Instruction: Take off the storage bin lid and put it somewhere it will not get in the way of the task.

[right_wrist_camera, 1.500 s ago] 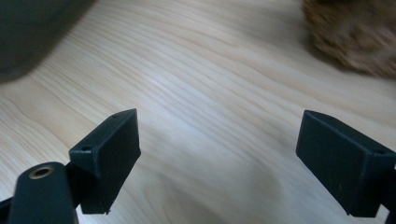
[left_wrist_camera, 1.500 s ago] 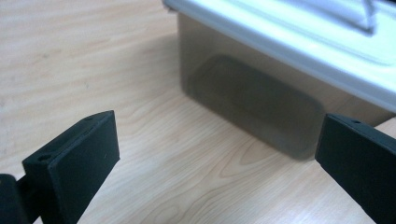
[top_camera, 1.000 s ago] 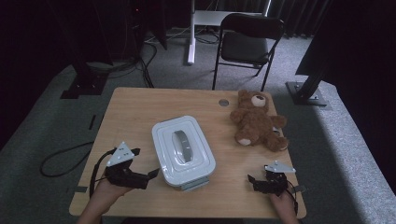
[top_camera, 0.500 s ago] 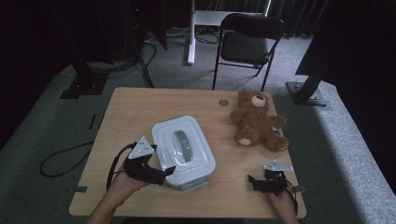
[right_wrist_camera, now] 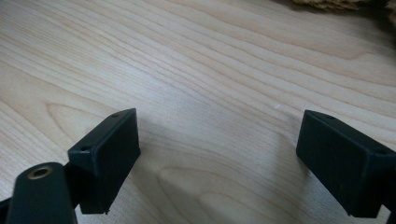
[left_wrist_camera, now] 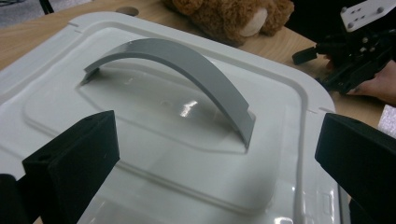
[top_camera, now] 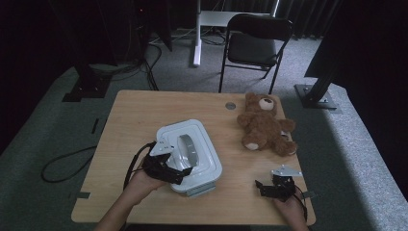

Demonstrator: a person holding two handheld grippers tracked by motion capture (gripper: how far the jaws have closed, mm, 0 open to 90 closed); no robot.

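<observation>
Looking down from the high view, I am seeing the wooden table (top_camera: 144, 115) carrying everything. The white lidded box (top_camera: 189, 155) is sitting near the middle of it, slightly toward the near edge, with its grey arched handle (top_camera: 185, 148) lying across the lid. The brown teddy bear (top_camera: 264, 126) is lying on the far right of the table, well apart from the box.

I am holding the left gripper (top_camera: 180, 174) over the near left corner of the box; in the left gripper view its jaws are standing wide apart, low over the lid, with the handle (left_wrist_camera: 187, 74) ahead between them, untouched.

I am resting the right gripper (top_camera: 263, 187) near the table's near right corner, its jaws spread wide over bare wood, holding nothing.
</observation>
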